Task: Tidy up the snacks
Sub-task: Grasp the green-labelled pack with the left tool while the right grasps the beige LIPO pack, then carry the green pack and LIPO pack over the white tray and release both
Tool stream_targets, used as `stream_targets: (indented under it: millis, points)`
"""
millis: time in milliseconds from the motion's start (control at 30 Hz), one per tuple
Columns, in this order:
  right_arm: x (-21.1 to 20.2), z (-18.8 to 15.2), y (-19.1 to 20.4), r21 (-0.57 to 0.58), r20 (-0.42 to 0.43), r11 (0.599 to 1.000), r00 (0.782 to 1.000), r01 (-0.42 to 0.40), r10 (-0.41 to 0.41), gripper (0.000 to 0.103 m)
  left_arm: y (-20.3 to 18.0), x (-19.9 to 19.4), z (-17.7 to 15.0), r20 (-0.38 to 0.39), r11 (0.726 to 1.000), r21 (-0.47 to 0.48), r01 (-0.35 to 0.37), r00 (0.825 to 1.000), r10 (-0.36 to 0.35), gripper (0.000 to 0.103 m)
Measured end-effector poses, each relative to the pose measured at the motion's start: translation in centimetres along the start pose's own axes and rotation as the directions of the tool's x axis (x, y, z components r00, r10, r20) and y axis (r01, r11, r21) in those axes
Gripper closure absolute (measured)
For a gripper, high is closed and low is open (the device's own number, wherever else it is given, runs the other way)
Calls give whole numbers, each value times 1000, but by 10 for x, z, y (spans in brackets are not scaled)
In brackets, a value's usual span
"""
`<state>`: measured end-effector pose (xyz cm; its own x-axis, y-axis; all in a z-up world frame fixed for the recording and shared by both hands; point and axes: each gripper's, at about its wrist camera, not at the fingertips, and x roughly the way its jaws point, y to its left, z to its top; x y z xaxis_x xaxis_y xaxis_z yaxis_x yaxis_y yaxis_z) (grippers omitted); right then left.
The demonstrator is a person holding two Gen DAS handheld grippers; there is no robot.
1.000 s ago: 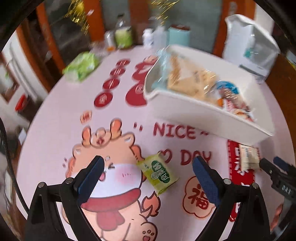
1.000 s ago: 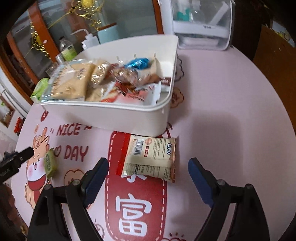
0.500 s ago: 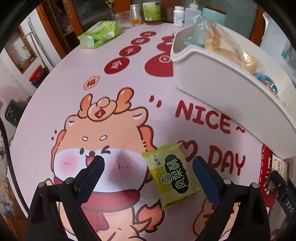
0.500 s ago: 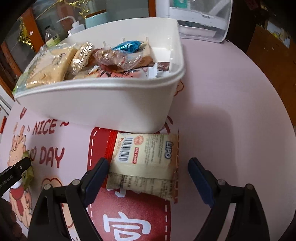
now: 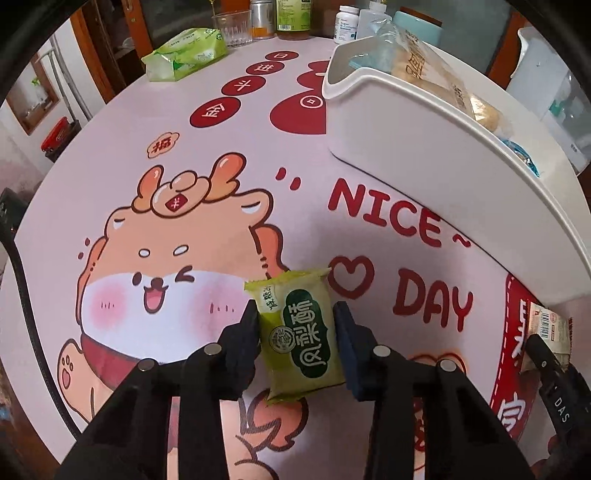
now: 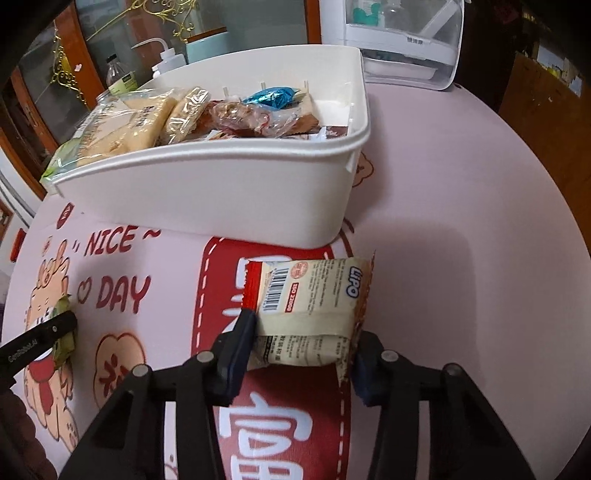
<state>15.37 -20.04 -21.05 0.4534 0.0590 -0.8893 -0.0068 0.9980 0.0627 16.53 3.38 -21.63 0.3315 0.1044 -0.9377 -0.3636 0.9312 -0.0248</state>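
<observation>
The fingers of the left gripper [image 5: 297, 328] are pressed against both long sides of a small green snack packet [image 5: 301, 332], which lies flat on the pink tablecloth [image 5: 184, 155] over the cartoon animal print, just below the words "NICE DAY". The packet's far end pokes out past the fingertips; its near end sits between the black finger arms.

The right gripper [image 6: 303, 332] is closed in the same way on a cream biscuit packet [image 6: 314, 295] marked with a barcode and blue lettering. One blue pad [image 6: 245, 332] presses its left edge and the other finger meets its crinkled right seam. The packet looks slightly bulged between them and lies over the red printed panel of the cloth, just in front of the white bin [image 6: 221, 192].

The bin stands on the cloth beyond both packets and holds a pile of wrapped snacks: pale cracker bags [image 6: 136, 122] at the left, a clear-wrapped brownish item and a shiny blue wrapper [image 6: 275, 96] towards the middle.

Far across the table, in the left view, lie a green pack of wipes [image 5: 184, 53], a glass, several bottles [image 5: 347, 22] and a light blue container. A white plastic box [image 6: 402, 40] with a clear front stands behind the bin in the right view
</observation>
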Motion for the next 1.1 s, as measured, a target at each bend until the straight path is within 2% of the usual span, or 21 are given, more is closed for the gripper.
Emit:
stream_targets:
  millis: [200, 400, 600, 833, 1100]
  points:
    - [-25, -10, 2, -21, 15, 999, 999, -49, 49, 57, 6, -10, -11, -13, 999, 14, 30, 999, -30, 66]
    - [-51, -13, 11, -46, 45, 994, 994, -95, 97, 57, 1, -43, -21, 33, 996, 77, 49, 998, -51, 66]
    - [-82, -3, 23, -73, 113, 989, 984, -127, 135, 57, -15, -78, -20, 78, 988, 133, 83, 993, -94, 66]
    - [-123, 30, 28, -122, 215, 985, 965, -123, 147, 57, -37, -117, -4, 168, 972, 212, 98, 977, -135, 66]
    - [-167, 95, 25, -158, 320, 985, 939, -76, 123, 57, -54, -165, 46, 319, 956, 292, 36, 939, -132, 65]
